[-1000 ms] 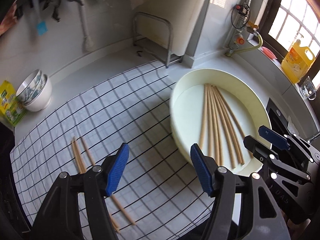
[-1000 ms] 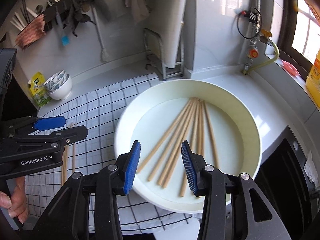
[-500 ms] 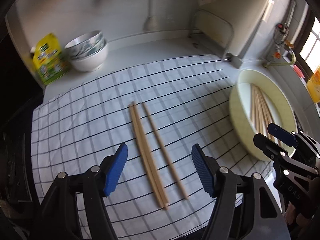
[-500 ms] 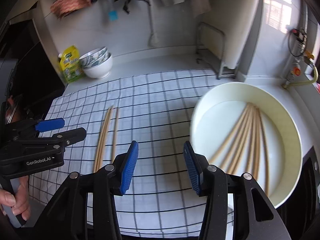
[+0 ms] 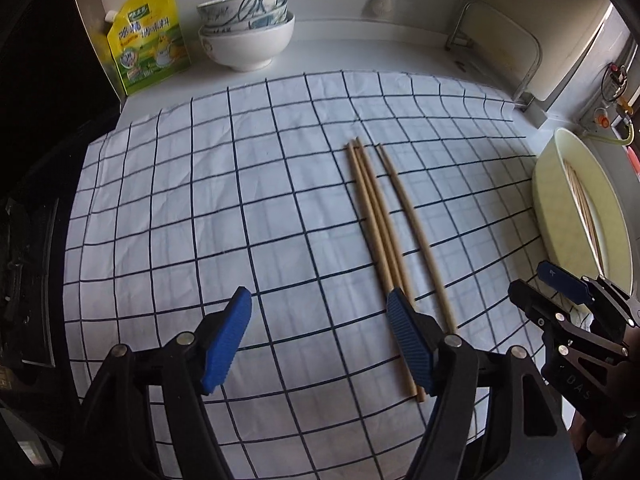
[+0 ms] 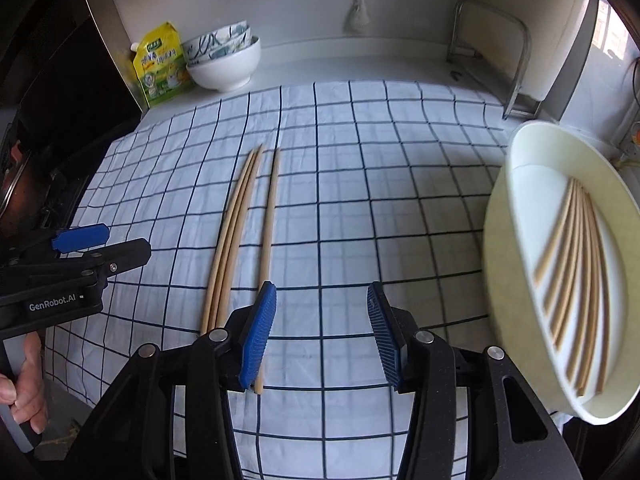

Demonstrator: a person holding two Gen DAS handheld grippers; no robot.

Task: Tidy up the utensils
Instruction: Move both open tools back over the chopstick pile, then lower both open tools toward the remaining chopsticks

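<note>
We see the left gripper (image 5: pixel 318 334) over a white cloth with a dark grid (image 5: pixel 208 208) spread on the bench; its jaws stand spread and have just been opening further, with nothing between the blue pads. Three loose wooden chopsticks (image 5: pixel 380 232) lie on the cloth — two touching side by side, the third just beside them on the right; their near ends run under the left gripper's right finger (image 5: pixel 412 340) in that view.

From the right wrist view the right gripper (image 6: pixel 320 334) also hangs with its jaws apart and nothing pinched; it has opened a little over the last second. The single chopstick (image 6: pixel 269 216) passes behind its left pad (image 6: pixel 258 336); whether they touch we cannot tell.

At the right edge of the cloth sits a round cream basin (image 6: pixel 500 216); a fan of more chopsticks (image 6: pixel 576 264) lies inside it. At the back of the bench stand stacked bowls (image 5: pixel 248 28) — patterned ones nested in a plain white one — beside a yellow-green refill pouch (image 5: pixel 146 40); a metal rack (image 6: pixel 516 56) stands at the far right.
</note>
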